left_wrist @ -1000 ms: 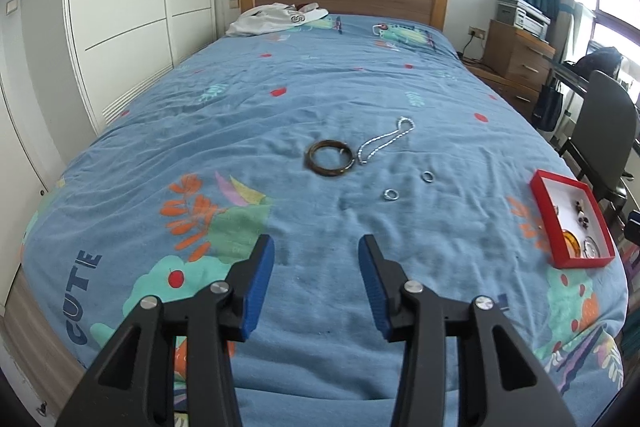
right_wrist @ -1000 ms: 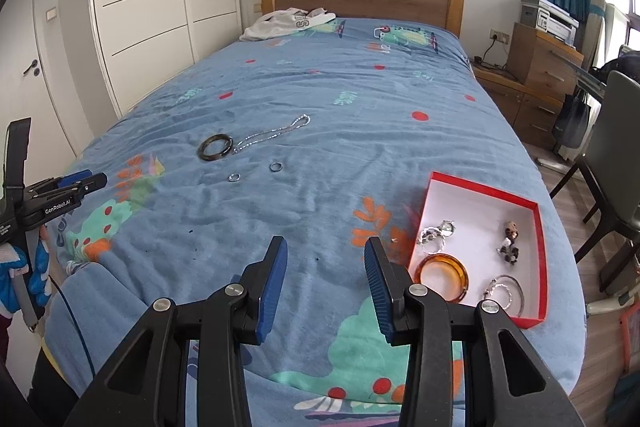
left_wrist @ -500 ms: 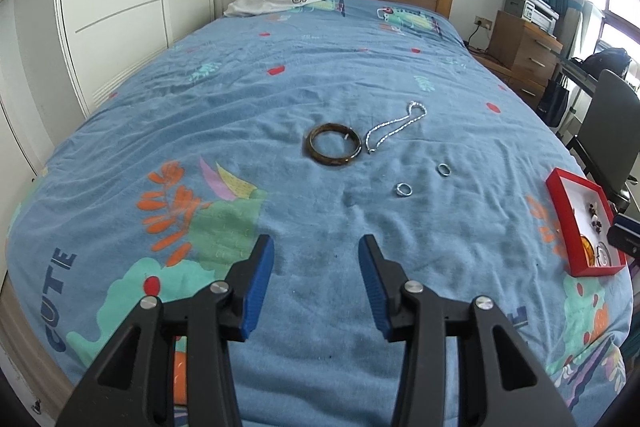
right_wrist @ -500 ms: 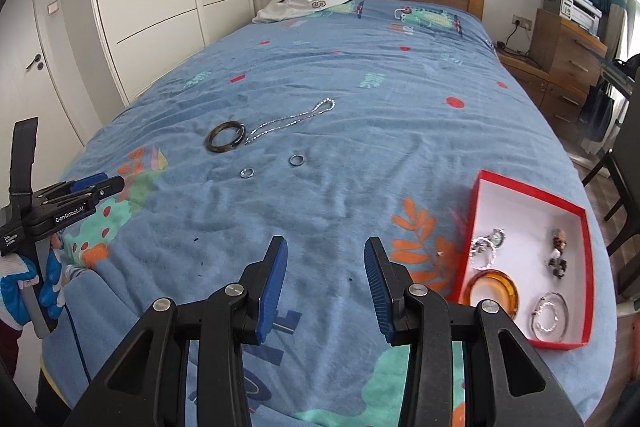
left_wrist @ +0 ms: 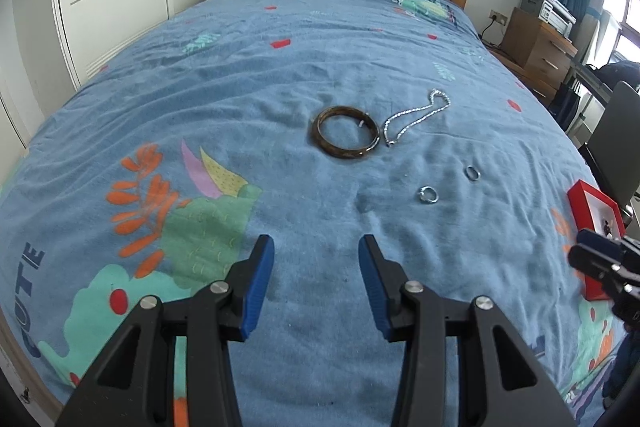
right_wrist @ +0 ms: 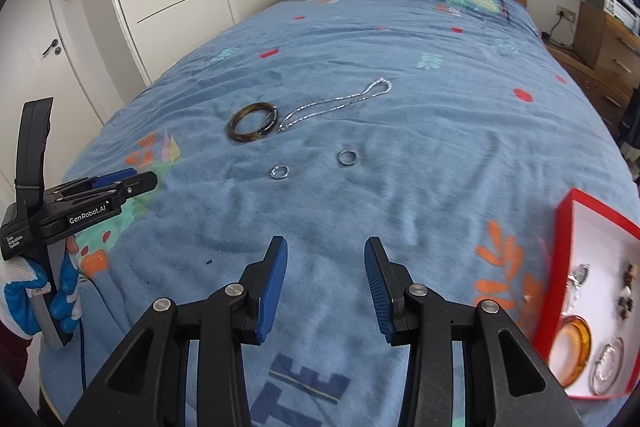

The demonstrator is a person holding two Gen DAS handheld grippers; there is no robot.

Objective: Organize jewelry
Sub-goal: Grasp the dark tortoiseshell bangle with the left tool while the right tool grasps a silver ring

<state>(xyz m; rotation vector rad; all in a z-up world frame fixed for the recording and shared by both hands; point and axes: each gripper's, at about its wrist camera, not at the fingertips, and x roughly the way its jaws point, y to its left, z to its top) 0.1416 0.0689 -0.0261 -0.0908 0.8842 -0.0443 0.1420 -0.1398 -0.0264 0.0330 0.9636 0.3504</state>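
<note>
Step in hand: the approach, I judge; both tools hang over the bed (left_wrist: 168, 115) and nothing is picked up yet.
Left hand-held gripper (left_wrist: 316, 281): blue pads apart, nothing between them; low centre of the left wrist view, aimed toward the loose pieces.
Right hand-held gripper (right_wrist: 325, 279): pads apart and empty, low centre of the right wrist view.
Dark bangle (left_wrist: 346, 137): flat on the blue bedspread, middle of the frame, just above the left pads' line.
Silver chain (left_wrist: 416, 117): stretched out right of the bangle, its near end just beside the bangle's rim; whether they touch I cannot tell.
Two small rings (left_wrist: 428, 194): lying apart, lower right of the bangle; the second ring (left_wrist: 472, 173) sits a little higher and further right.
Red box (right_wrist: 560, 267): lower right edge of the right wrist view, well apart from the loose pieces; it already holds an amber bangle (right_wrist: 572, 341), a silver hoop and small pieces.
Person's hand (right_wrist: 60, 291): in a blue and white glove, lower left, holding the left tool's handle.
Next move calls for: lowering one tool with pads straddling a piece. The rings are thin and lie flat on soft, wrinkled cloth, so pinching fabric is a risk; the bangle looks the easiest grab by its rim.
</note>
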